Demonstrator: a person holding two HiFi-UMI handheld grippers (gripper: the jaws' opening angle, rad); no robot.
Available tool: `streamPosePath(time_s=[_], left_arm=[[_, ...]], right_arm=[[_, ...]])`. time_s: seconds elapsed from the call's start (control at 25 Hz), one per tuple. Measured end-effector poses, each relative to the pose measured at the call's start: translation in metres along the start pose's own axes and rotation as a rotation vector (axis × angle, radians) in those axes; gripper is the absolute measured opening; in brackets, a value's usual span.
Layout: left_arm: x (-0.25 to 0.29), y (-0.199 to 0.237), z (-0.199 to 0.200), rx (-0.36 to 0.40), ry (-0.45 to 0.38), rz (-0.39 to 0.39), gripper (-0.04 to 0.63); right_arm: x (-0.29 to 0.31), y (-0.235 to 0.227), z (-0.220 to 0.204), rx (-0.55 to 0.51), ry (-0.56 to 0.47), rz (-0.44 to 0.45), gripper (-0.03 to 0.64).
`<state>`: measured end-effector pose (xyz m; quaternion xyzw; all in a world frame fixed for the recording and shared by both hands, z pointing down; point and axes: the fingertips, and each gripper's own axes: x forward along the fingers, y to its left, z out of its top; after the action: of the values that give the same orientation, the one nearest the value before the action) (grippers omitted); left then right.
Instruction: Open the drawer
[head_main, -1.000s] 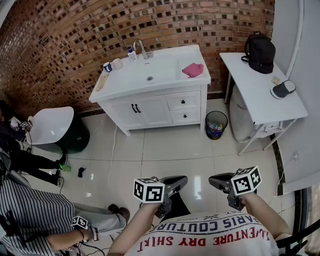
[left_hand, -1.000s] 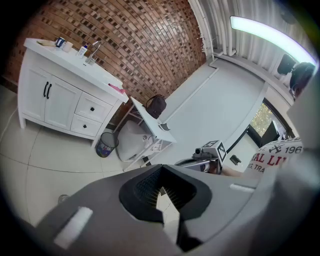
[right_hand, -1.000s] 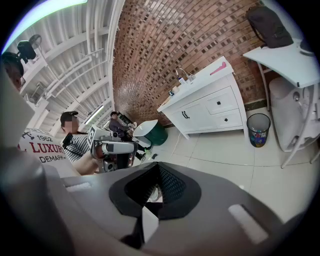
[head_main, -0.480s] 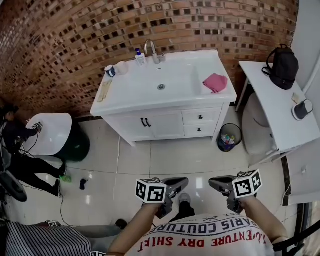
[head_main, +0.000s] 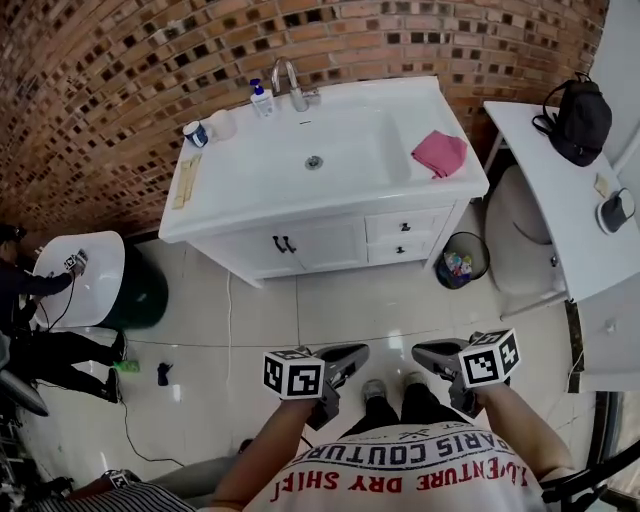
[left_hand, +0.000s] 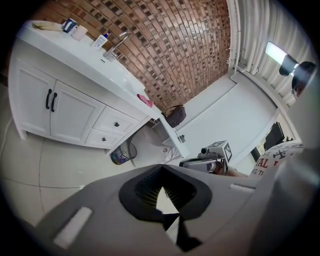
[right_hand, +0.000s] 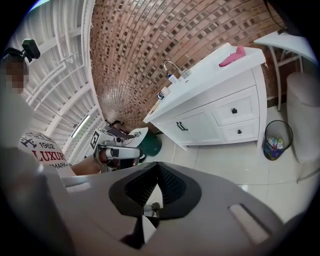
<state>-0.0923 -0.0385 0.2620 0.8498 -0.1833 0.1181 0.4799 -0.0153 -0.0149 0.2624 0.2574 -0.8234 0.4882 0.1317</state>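
Observation:
The white vanity (head_main: 250, 215) stands against the brick wall, some way ahead of me across the tiled floor. Its two small drawers are stacked at its right end, the upper drawer (head_main: 405, 226) over the lower drawer (head_main: 403, 251), each closed and with a black knob. The left gripper view shows the upper drawer (left_hand: 116, 124), and so does the right gripper view (right_hand: 233, 110). My left gripper (head_main: 350, 354) and right gripper (head_main: 428, 354) are held side by side low in the head view. Both are shut, hold nothing and are far short of the vanity.
A pink cloth (head_main: 438, 153) lies on the vanity top beside the sink. A waste bin (head_main: 459, 267) stands on the floor right of the drawers. A white side table (head_main: 560, 210) with a black backpack (head_main: 580, 120) is at the right. A white seat (head_main: 78, 282) is at the left.
Both grippers have travelled forward with me toward the vanity, which now looks larger and nearer. The jaws have stayed shut. The striped-shirted person at lower left has mostly dropped out of view.

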Motion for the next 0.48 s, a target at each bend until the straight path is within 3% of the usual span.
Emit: streamPosePath(time_s=[0.48], left_arm=[[0.031, 0.045, 0.009, -0.047, -0.087, 0.054, -0.015]], right_arm=[[0.021, -0.082, 0.017, -0.023, 0.060, -0.015, 0.020]])
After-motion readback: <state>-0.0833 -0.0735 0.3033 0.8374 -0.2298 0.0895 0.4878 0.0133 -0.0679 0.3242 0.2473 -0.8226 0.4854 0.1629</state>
